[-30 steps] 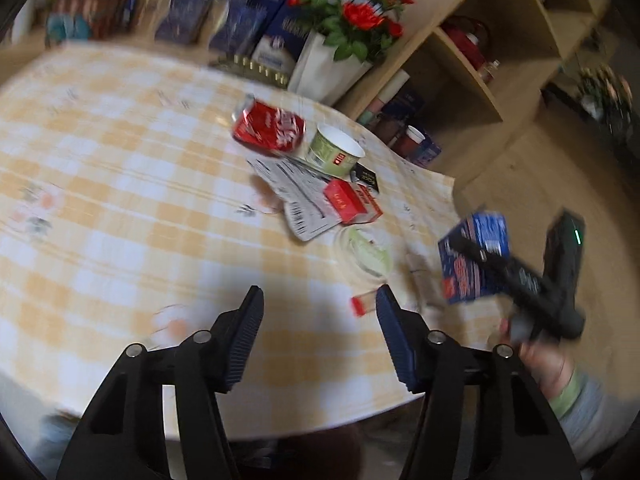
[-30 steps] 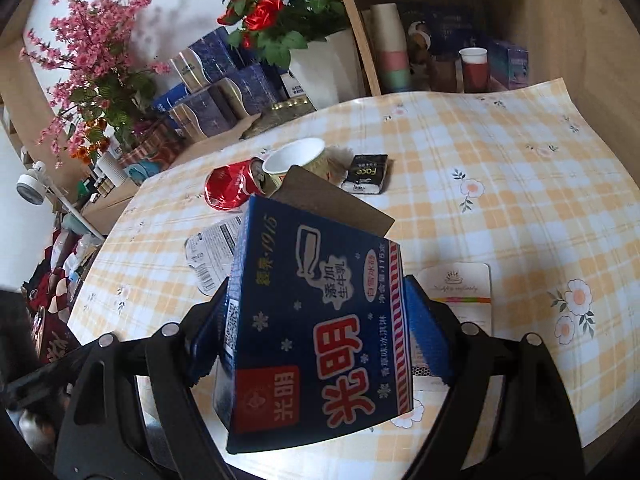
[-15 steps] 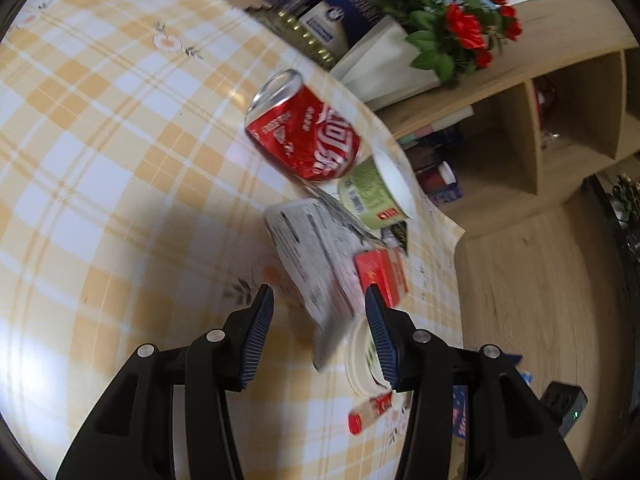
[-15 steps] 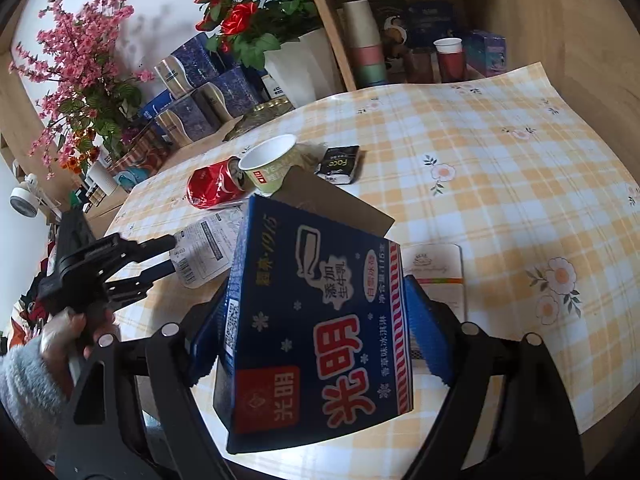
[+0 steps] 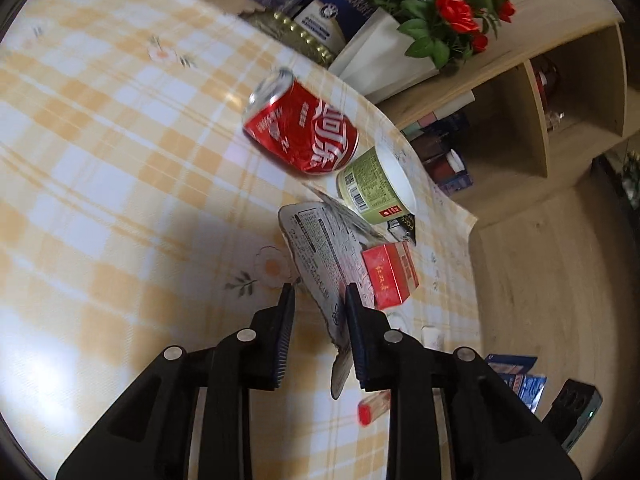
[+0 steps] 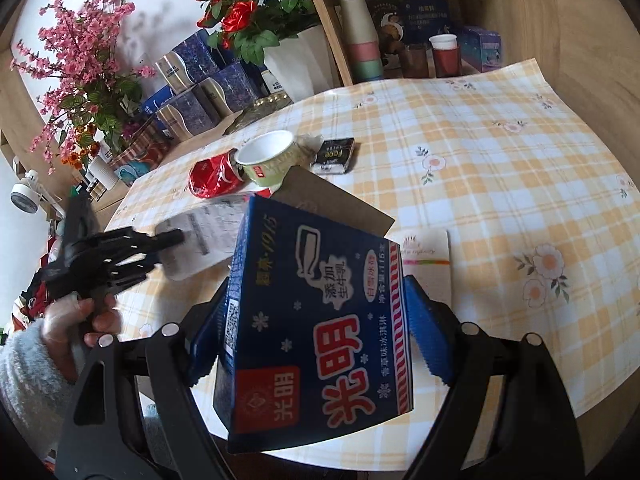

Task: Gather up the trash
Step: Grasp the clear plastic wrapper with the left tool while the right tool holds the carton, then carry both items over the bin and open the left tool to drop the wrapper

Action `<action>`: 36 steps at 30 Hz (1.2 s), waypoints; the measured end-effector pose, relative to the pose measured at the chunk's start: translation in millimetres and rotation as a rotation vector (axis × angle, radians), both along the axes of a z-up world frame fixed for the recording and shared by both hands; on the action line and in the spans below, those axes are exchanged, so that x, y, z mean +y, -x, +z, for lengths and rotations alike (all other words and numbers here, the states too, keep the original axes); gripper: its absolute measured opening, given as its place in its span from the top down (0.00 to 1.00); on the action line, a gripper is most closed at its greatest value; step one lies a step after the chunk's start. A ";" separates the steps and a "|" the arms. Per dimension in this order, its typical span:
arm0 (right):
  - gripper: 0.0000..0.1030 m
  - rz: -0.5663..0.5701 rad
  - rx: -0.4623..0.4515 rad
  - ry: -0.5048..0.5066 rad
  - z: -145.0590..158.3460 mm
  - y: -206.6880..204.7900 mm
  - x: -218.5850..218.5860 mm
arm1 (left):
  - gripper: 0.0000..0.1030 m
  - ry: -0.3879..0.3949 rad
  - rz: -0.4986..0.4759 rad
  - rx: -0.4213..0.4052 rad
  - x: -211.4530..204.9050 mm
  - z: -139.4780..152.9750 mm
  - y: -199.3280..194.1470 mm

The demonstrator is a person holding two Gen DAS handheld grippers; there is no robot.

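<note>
The left gripper (image 5: 318,300) is being closed around the edge of a printed wrapper (image 5: 320,256), which lies between its jaws on the checked tablecloth (image 5: 100,184). At one o'clock from it, a crushed red can (image 5: 304,132) and a green paper cup (image 5: 376,184) are seen. A blue carton (image 6: 320,320) is clamped in the right gripper (image 6: 316,336).

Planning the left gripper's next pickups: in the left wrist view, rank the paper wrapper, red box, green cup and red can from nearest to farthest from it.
1. Paper wrapper, between the closing left gripper jaws.
2. Red box, just right.
3. Green cup, beyond, right.
4. Red can, farthest, ahead.
</note>
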State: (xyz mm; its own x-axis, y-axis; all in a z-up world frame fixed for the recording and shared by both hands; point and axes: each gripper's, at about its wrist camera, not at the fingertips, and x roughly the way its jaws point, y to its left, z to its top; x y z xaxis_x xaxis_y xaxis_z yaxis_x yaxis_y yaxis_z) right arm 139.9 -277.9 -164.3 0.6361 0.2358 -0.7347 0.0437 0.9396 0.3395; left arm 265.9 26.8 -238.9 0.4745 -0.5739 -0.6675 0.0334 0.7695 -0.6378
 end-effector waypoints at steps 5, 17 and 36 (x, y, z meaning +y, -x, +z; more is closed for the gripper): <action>0.22 -0.012 0.005 -0.016 -0.3 11.2 0.1 | 0.76 -0.197 0.000 -0.082 10.8 38.9 23.9; 0.22 -0.036 -0.023 -0.011 13.4 48.7 -3.4 | 0.76 -0.281 0.004 -0.212 44.7 99.5 105.7; 0.22 0.011 -0.053 0.004 25.9 116.0 21.2 | 0.77 -0.210 -0.370 -0.157 -9.9 71.3 257.9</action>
